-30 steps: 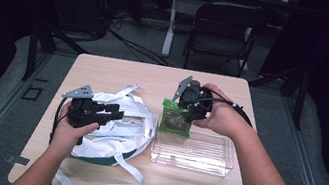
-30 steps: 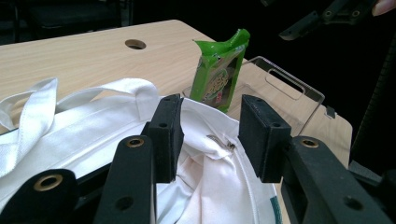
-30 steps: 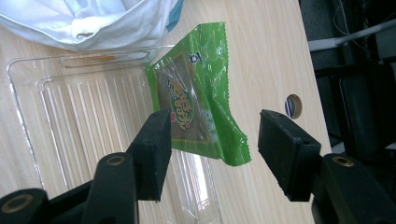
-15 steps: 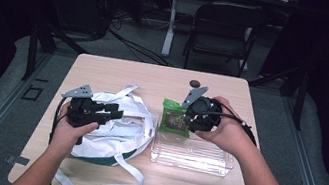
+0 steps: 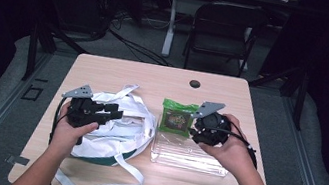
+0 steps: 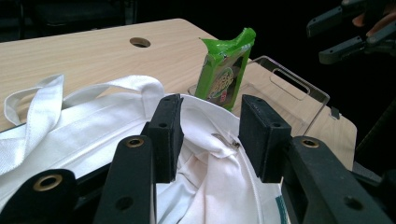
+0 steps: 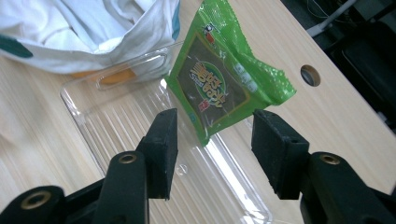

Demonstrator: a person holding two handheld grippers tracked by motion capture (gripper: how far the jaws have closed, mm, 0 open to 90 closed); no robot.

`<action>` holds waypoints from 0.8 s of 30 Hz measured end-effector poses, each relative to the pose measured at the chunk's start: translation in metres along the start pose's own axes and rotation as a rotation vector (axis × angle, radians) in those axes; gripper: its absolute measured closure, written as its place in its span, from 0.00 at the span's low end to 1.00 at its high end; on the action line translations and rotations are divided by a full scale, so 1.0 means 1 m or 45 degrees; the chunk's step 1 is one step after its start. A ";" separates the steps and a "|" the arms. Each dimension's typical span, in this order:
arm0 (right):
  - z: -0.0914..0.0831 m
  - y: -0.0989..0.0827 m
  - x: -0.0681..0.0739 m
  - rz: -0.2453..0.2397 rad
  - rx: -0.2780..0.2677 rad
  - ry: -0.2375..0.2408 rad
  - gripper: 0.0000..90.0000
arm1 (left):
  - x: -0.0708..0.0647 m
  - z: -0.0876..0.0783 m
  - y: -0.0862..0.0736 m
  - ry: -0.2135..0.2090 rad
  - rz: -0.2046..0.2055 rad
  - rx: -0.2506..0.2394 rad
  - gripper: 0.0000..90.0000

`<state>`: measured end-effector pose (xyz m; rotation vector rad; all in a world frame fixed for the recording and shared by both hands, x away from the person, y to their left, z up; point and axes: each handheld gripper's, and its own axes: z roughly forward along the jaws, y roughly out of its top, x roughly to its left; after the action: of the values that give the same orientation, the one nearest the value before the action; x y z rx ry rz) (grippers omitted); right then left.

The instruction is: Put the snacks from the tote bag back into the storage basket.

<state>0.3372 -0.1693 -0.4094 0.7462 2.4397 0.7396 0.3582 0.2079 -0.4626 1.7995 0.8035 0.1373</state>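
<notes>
The table (image 5: pixel 105 70) carries three things. Largest is the white bag (image 5: pixel 120 131) at the left, its straps trailing toward the near edge. To its right lies the clear tray (image 5: pixel 192 158), and the green packet (image 5: pixel 176 117) stands leaning on the tray's far end, just beside the bag.

The left gripper (image 6: pixel 210 140) has its jaws part open astride a fold of the bag's rim; the pads (image 6: pixel 170 126) sit either side of the cloth without clearly pinching it, so whether it truly grips I cannot tell. It looks set to keep the mouth of the bag open.

The right gripper (image 7: pixel 212 140) has just been closing its jaws, yet they remain apart and hold nothing, with the packet's lower corner just beyond them.

By my judgement the work is at an early stage: the packet is not yet grasped, and lifting it into the bag is all left to do.
</notes>
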 end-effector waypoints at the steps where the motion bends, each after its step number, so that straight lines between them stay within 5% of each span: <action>1: 0.000 -0.004 0.001 0.018 -0.007 -0.007 0.58 | 0.000 0.000 0.000 0.001 -0.001 0.000 0.66; 11: 0.007 -0.043 0.021 0.116 -0.077 -0.031 0.60 | 0.002 0.001 -0.002 0.012 -0.013 0.010 0.66; 24: 0.007 -0.074 0.031 0.213 -0.128 -0.018 0.62 | 0.002 0.002 -0.002 0.017 -0.011 0.022 0.66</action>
<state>0.2923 -0.2005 -0.4688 0.9206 2.3287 0.9099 0.3597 0.2083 -0.4660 1.8130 0.8240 0.1369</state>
